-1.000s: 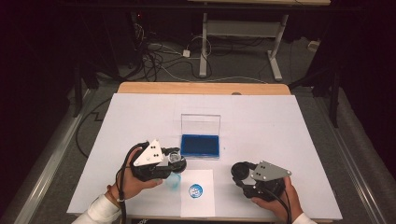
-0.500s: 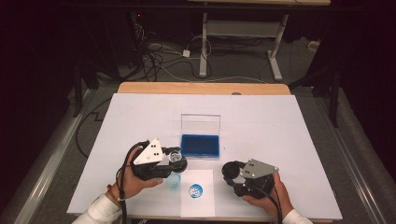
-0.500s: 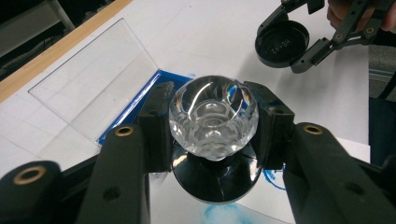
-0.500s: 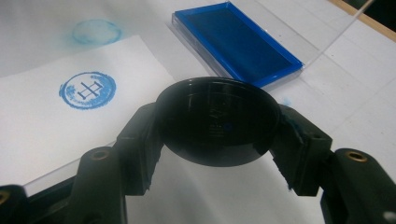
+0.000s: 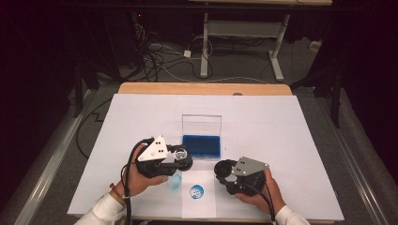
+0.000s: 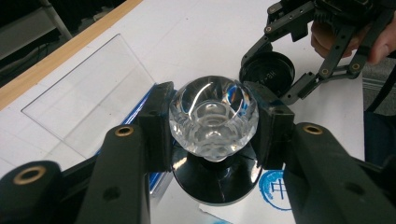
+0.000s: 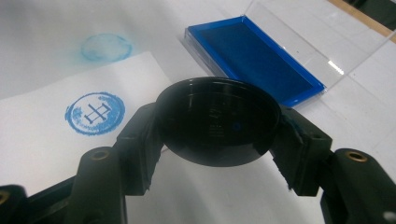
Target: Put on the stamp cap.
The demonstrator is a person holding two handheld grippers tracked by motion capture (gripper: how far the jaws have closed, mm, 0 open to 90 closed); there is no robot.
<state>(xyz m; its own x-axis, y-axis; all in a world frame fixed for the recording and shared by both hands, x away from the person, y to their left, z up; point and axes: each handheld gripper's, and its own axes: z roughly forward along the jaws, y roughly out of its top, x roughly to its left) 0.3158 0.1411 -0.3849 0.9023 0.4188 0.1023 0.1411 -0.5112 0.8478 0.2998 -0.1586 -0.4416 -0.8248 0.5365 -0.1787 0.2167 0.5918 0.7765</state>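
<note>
While clamped: tools (image 6: 212,123), stamp (image 6: 212,112), cap (image 7: 217,119)

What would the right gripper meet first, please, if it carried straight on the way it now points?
Probably the left gripper and the clear-handled stamp it holds: the right gripper, shut on the black cap, points leftward toward them across the stamped paper. Depth is unclear; it might pass just beside them, nearer the blue ink pad.
</note>
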